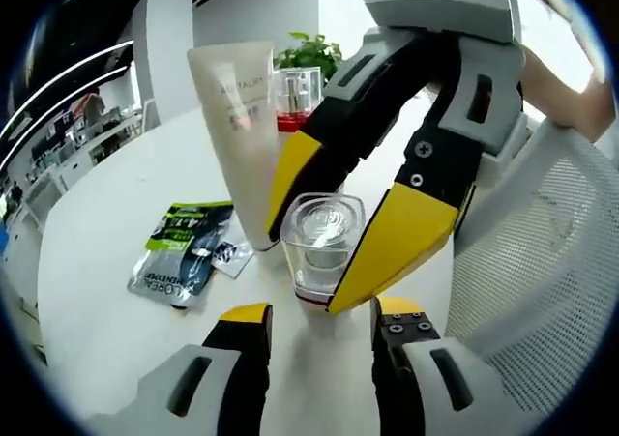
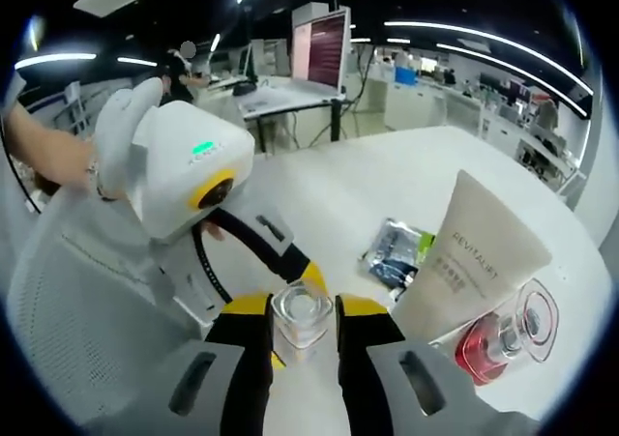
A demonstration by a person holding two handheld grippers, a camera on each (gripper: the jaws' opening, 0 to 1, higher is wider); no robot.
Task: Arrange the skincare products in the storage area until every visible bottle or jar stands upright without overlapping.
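A clear square jar (image 1: 322, 246) stands upright on the white bench (image 1: 116, 233), and everything else is placed around it. The right hand-held gripper (image 1: 343, 247) reaches down over the jar with its yellow-tipped jaws clenched against the jar's two sides, grasping it. The left hand-held gripper (image 1: 319, 334) sits just in front of the jar, jaws parted and holding nothing. Just behind the jar a cream tube (image 1: 240, 127) stands on its cap, and behind that a red-based glass bottle (image 1: 296, 98). To the jar's left a dark sachet (image 1: 184, 252) lies flat. A white mesh chair back (image 1: 542, 262) is on the jar's right.
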